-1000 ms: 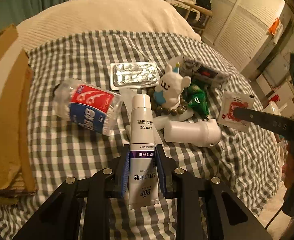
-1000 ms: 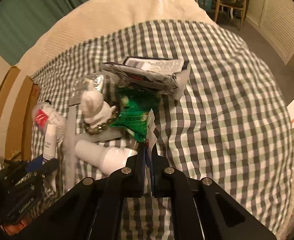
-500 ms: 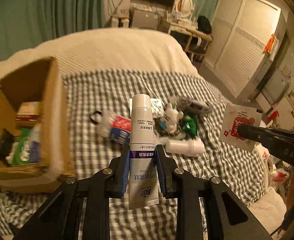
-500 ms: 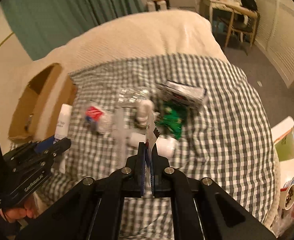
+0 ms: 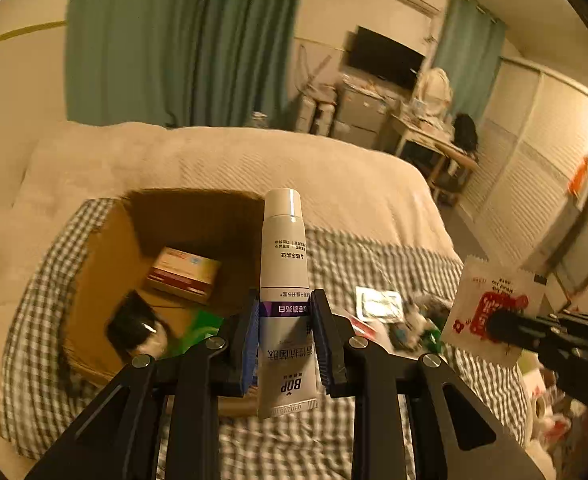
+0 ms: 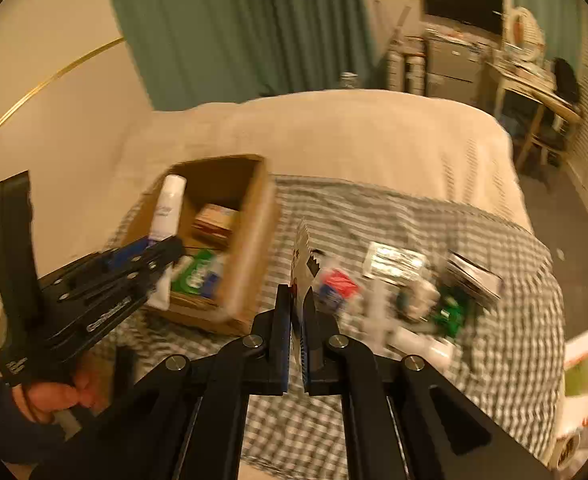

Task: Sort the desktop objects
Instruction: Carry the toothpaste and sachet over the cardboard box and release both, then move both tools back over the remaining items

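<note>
A soft white tube [image 5: 283,280], clamped mid-body by the left gripper [image 5: 285,344], is held above the cardboard box [image 5: 105,264]; a light, floppy sachet [image 5: 490,312] is pinched by the right gripper [image 6: 297,334].

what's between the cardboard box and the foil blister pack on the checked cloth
In the right wrist view, a blurred red-and-blue packet lies on the checked cloth between cardboard box and foil blister pack.
</note>
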`<state>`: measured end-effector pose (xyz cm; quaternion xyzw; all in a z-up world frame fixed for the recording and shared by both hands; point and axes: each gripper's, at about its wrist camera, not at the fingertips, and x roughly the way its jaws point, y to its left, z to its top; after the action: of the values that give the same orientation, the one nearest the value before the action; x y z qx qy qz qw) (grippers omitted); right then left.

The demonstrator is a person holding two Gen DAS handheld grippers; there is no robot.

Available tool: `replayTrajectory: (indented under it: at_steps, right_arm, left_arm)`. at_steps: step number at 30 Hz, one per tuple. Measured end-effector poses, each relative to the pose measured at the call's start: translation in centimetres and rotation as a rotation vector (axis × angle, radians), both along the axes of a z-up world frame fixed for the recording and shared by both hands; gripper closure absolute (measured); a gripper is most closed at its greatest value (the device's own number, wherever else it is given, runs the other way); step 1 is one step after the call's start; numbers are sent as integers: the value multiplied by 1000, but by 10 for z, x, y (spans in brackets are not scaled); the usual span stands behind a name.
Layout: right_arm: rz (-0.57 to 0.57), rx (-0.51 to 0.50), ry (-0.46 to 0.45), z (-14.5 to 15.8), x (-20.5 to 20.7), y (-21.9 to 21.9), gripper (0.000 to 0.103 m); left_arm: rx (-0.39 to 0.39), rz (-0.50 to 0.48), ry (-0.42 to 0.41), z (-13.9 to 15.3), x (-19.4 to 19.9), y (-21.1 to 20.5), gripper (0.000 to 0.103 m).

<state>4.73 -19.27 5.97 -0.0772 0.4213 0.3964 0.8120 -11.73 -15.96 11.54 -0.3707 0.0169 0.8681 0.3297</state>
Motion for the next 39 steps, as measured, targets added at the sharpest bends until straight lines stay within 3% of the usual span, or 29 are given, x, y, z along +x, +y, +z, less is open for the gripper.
replayTrajectory:
  at_steps: [4, 7, 14, 21, 23, 24, 25, 26, 27, 34, 39]
  right_arm:
    - [74, -11, -25, 10, -6, 44, 100]
    - [124, -20, -29, 6, -5, 77, 100]
    - [213, -31, 7, -32, 6, 145, 100]
    - [261, -18, 28, -62, 17, 178, 100]
    - [261, -9, 36, -67, 21, 181, 95]
    - [261, -3, 39, -70, 23, 182, 92]
    - [259, -1, 40, -71, 25, 183, 81]
    - [145, -21, 34, -72, 27, 184, 71]
    - [138, -16, 37, -73, 27, 183, 68]
    - [111, -23, 21, -65, 25, 170, 68]
    - [75, -22, -12, -42, 11, 142, 68]
  left_arm:
    - [11, 52, -3, -4, -27, -20, 78]
    - [-23, 78, 14, -20, -45, -28, 78]
    - [-98, 101, -16, -69, -80, -28, 78]
    - [-142, 107, 18, -81, -94, -23, 78]
    - [-155, 123, 38, -81, -95, -24, 75]
    - [-157, 124, 40, -80, -95, -24, 66]
    - [-163, 131, 41, -80, -95, -24, 58]
    - [-166, 137, 43, -79, -95, -25, 41]
    - [-162, 152, 53, -77, -92, -27, 37]
    - [-168, 164, 61, -57, -74, -32, 33]
    - [-148, 147, 104, -26, -40, -26, 21]
